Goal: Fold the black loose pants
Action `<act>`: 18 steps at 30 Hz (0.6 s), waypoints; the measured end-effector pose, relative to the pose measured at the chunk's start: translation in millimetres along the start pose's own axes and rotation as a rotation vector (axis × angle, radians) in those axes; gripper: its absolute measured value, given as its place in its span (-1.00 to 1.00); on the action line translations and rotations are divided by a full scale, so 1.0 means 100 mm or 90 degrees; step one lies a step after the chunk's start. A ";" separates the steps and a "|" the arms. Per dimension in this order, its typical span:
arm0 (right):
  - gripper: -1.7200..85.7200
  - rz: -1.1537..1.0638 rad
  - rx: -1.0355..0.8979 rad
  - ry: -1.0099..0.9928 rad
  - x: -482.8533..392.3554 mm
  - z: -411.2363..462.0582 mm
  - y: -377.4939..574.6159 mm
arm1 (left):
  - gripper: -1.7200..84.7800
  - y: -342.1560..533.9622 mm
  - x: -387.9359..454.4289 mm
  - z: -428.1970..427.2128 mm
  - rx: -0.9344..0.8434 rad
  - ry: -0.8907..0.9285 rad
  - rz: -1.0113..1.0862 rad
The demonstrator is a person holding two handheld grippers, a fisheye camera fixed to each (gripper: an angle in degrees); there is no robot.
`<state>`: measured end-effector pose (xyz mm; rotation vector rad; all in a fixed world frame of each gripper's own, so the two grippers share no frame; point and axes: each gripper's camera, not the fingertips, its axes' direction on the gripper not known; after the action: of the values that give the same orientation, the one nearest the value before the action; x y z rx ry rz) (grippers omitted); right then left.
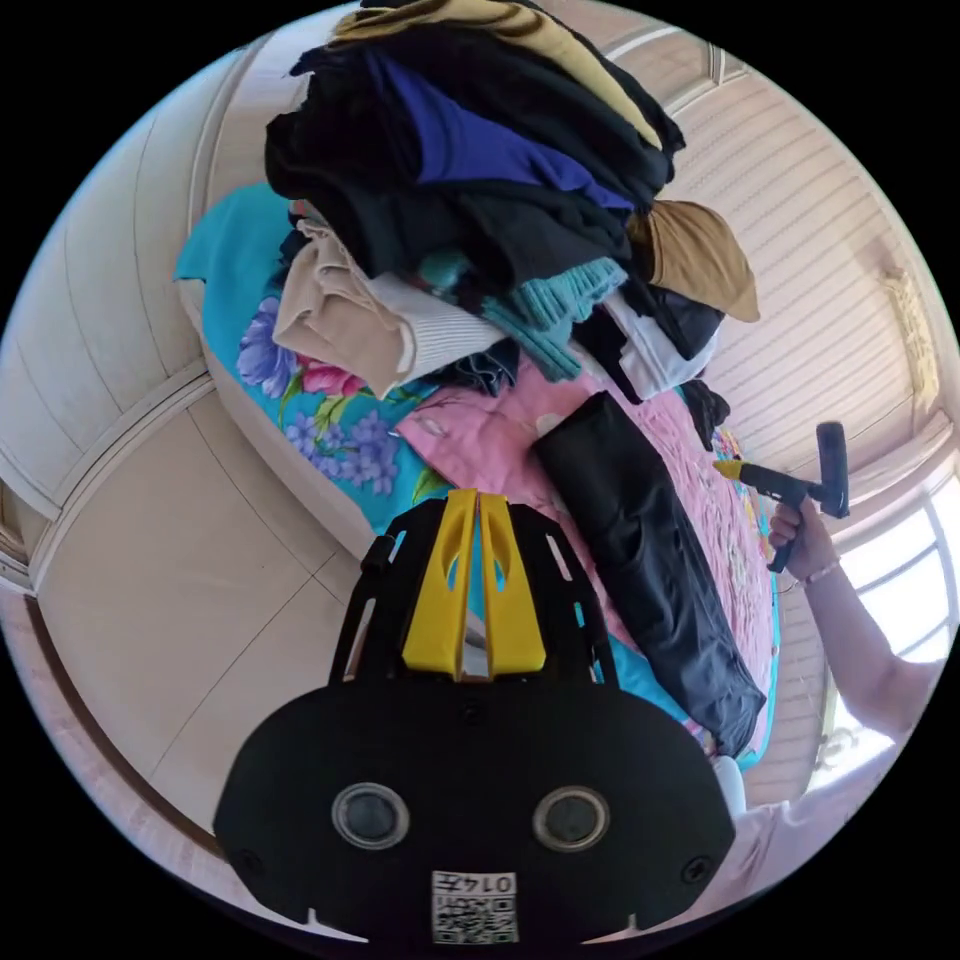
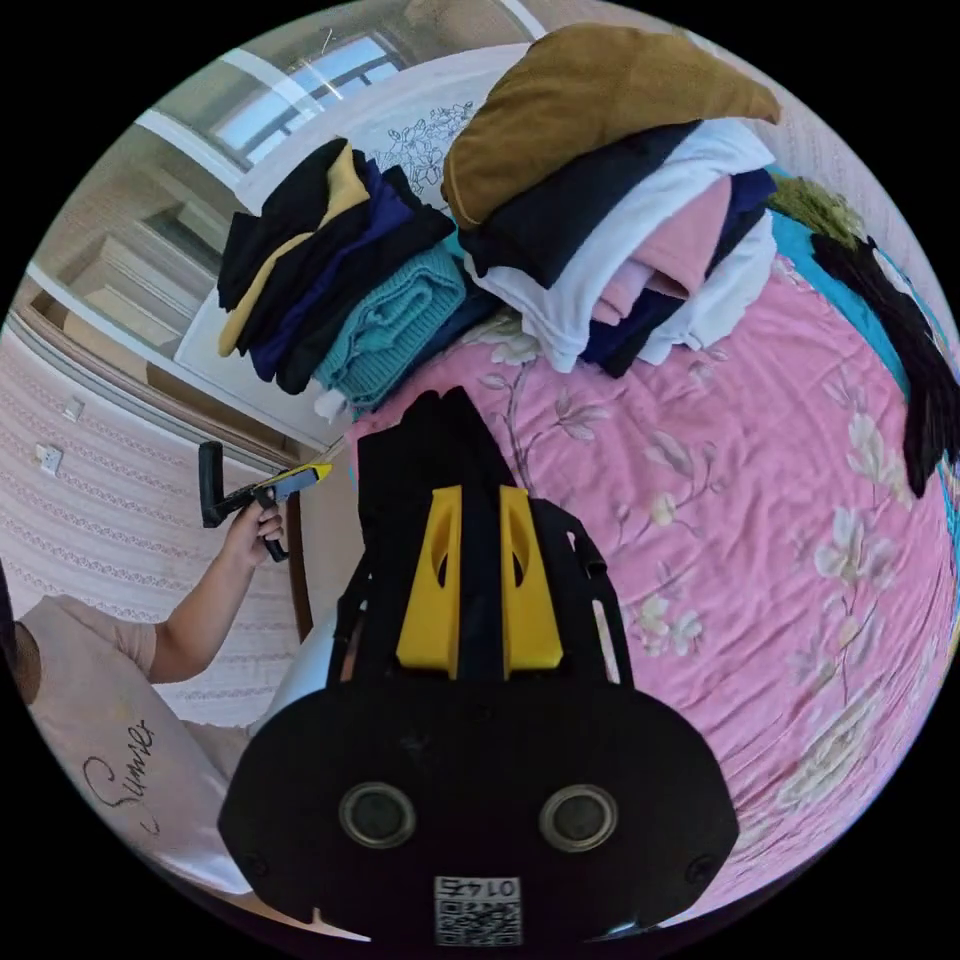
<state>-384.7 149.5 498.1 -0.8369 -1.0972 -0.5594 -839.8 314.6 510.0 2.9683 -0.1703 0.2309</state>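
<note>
In the left gripper view, the left hand-held gripper (image 1: 476, 580), a black frame with two yellow jaws, occupies the lower centre of the frame; its jaws stand clenched together with no cloth between them. To the right of it lie the black loose pants (image 1: 650, 570), folded into a long narrow strip on the pink floral quilt (image 1: 480, 440) of the bed. The long axis of the strip runs from the centre of the frame down toward the lower right. Above the strip, a tall pile of folded clothes (image 1: 470, 170) in black, blue, beige and mustard fills the upper centre. At the right edge of this view, a hand holds the right hand-held gripper (image 1: 735, 468) just beside the strip's far long edge. In the right gripper view, the left hand-held gripper appears at the left edge, held clear of the bed against the wall. At lower centre, the right hand-held gripper (image 2: 480, 580) carries black fabric between its yellow jaws, and the pants extend from the jaw tips toward the frame centre; the jaws appear to be grasping this cloth. Further right, the quilt is bare, with a second stack of folded garments (image 2: 620, 210) at the upper right. Judged from both views, the right hand-held gripper is the nearer one to the pants.
</note>
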 end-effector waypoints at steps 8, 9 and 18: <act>-0.81 0.317 0.047 0.183 0.38 -1.74 2.89 | -0.90 0.19 1.53 -0.15 -0.109 0.093 0.277; -0.81 0.368 0.027 0.223 0.35 -1.92 3.29 | -0.88 0.18 1.87 -0.12 -0.128 0.108 0.337; -0.79 0.362 0.022 0.327 -0.06 -2.47 4.17 | -0.81 0.01 4.40 0.53 -0.252 0.110 0.623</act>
<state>60.8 190.2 312.9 -0.8640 -0.3688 -0.2477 -400.1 260.3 530.1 2.2242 -1.4332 0.4824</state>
